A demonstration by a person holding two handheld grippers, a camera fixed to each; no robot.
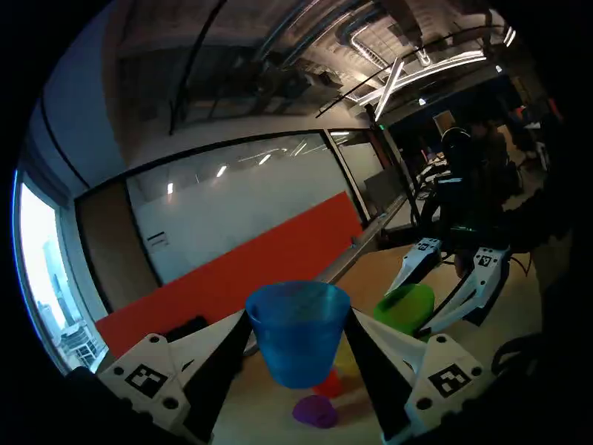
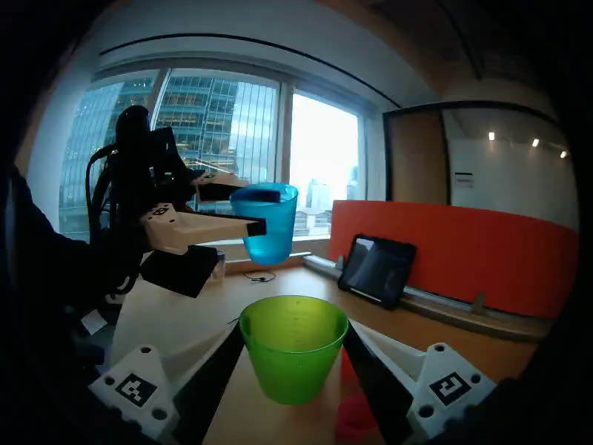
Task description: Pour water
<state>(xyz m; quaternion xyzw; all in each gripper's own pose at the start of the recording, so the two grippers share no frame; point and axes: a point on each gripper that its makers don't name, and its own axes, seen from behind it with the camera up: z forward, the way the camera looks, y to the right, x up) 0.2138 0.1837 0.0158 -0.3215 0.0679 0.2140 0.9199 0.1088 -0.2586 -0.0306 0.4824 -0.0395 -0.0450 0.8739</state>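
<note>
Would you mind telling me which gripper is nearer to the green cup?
Right. The right gripper grips the green cup between its fingers; the left gripper holds the blue cup apart from it, not touching.

Office interior. Light wooden tabletop [image 2: 170, 319] backed by an orange partition [image 2: 459, 252], with a dark tablet [image 2: 376, 271] propped against it. Tall windows [image 2: 222, 126] face glass high-rises in daylight. Black-framed glazed wall [image 1: 244, 200] beside a wooden panel [image 1: 111, 245]; exposed ceiling ducts [image 1: 311, 30] and linear lamps [image 1: 389, 89] overhead.
</note>
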